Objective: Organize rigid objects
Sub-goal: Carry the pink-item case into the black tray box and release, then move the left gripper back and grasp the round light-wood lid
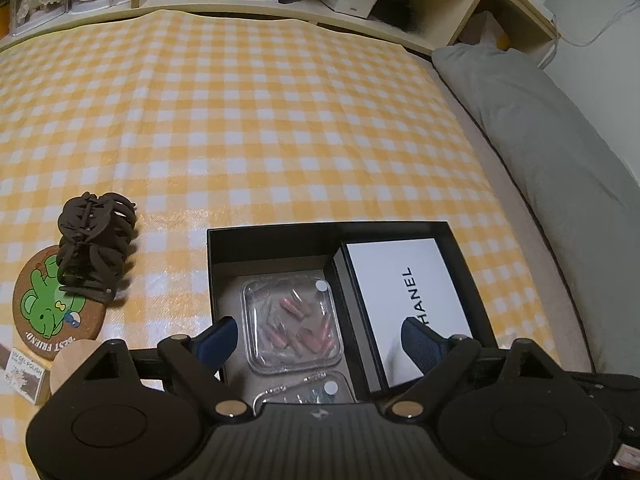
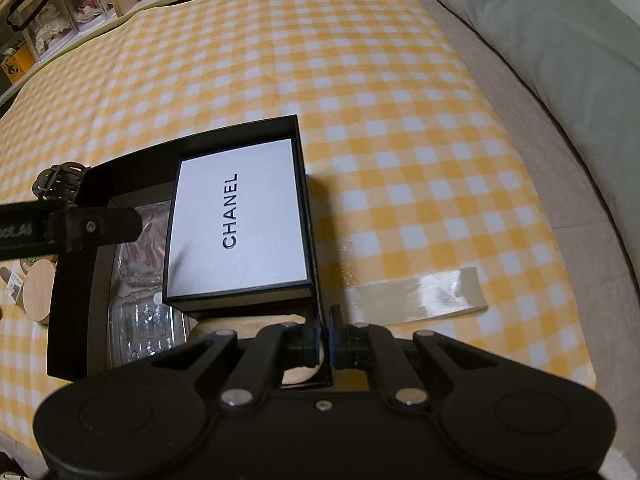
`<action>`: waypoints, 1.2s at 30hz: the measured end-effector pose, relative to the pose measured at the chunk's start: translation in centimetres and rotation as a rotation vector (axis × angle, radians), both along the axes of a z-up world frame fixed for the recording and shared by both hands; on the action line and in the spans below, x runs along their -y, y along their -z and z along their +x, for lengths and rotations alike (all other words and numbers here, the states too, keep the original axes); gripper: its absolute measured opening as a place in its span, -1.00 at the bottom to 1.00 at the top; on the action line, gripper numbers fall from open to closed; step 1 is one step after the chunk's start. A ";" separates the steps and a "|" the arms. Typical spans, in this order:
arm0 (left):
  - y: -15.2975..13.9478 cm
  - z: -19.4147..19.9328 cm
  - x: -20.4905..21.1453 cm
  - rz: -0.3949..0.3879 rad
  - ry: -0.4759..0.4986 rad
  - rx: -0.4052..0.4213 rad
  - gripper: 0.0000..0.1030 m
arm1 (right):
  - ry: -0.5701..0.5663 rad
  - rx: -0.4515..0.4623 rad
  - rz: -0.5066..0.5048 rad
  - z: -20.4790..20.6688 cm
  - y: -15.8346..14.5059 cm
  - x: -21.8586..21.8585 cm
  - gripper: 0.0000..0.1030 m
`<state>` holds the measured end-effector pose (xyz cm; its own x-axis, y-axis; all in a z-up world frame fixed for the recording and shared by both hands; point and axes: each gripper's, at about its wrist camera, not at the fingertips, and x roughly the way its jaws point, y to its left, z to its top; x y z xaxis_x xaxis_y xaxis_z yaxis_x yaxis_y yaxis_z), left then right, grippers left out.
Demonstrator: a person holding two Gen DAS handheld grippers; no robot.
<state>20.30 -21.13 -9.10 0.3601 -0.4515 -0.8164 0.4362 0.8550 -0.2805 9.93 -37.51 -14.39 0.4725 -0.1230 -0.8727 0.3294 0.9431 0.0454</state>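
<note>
I am pinching the right wall of the black tray (image 2: pixel 310 216) with my right gripper (image 2: pixel 327 338), steadying it on the gingham cloth. My left gripper (image 1: pixel 320 340), fingers spread and empty, is hovering over the tray; the hair claw (image 1: pixel 94 242) is lying to its left, long axis pointing away.

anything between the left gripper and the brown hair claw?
Nothing visible. The left gripper is open over the black box; the hair claw sits outside it to the left, partly on the cork coaster, with only bare checkered cloth between box and claw.
</note>
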 end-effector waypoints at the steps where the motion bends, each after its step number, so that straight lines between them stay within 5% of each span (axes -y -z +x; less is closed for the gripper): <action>1: -0.2 -0.2 0.0 0.000 0.003 0.001 0.75 | 0.000 0.000 0.000 0.0 0.0 0.0 -0.91; 19: -5.3 -5.6 -2.5 -0.019 0.094 0.100 1.00 | -0.002 0.000 -0.002 0.0 0.0 -0.1 -0.91; 36: -8.1 -6.1 -12.0 -0.001 0.087 0.273 1.00 | -0.005 -0.002 -0.006 0.1 0.1 0.0 -0.91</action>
<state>14.20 -9.14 -0.96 0.5268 -0.4909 -0.6939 0.5672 0.8111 -0.1432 9.98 -37.47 -14.45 0.4717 -0.1260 -0.8727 0.3252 0.9448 0.0393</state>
